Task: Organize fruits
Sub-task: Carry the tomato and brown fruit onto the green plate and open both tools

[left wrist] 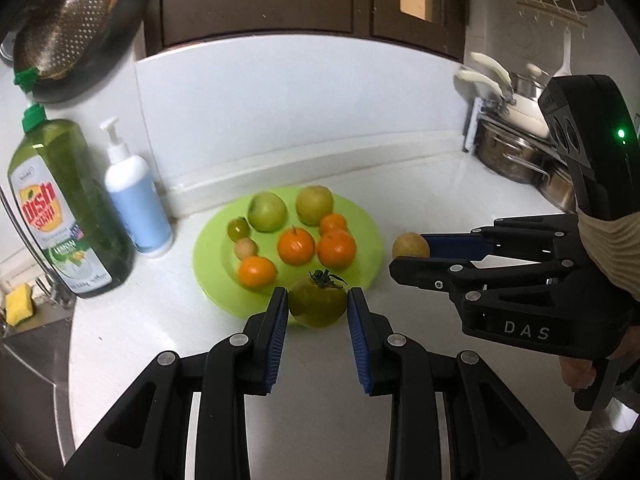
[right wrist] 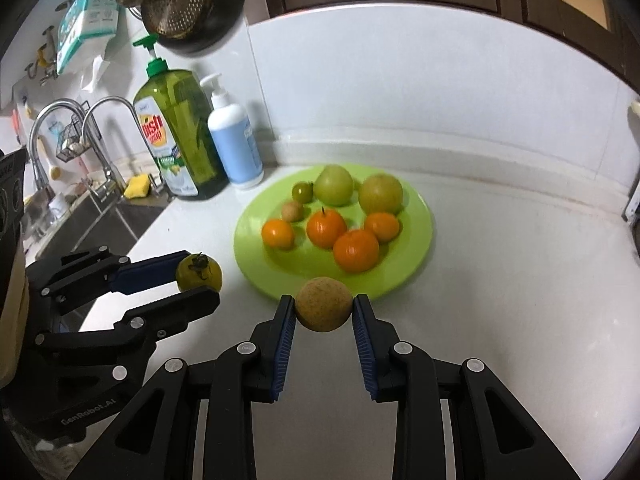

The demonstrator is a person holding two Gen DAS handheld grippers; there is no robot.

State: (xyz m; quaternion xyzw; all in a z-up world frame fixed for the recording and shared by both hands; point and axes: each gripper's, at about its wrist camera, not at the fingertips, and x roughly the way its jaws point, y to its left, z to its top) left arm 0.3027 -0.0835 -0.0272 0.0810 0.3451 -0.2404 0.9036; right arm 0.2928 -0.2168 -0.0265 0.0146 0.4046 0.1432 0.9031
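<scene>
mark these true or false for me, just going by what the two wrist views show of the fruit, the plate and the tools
1. The left tool is shut on a green tomato. True.
2. The right tool is empty. False: it is shut on a round tan fruit.
3. Four orange fruits lie on the green plate. True.
4. The plate sits in the sink. False: it rests on the white counter, with the sink off to one side.
5. The dish soap bottle lies on its side. False: it stands upright beside the white pump bottle.
</scene>
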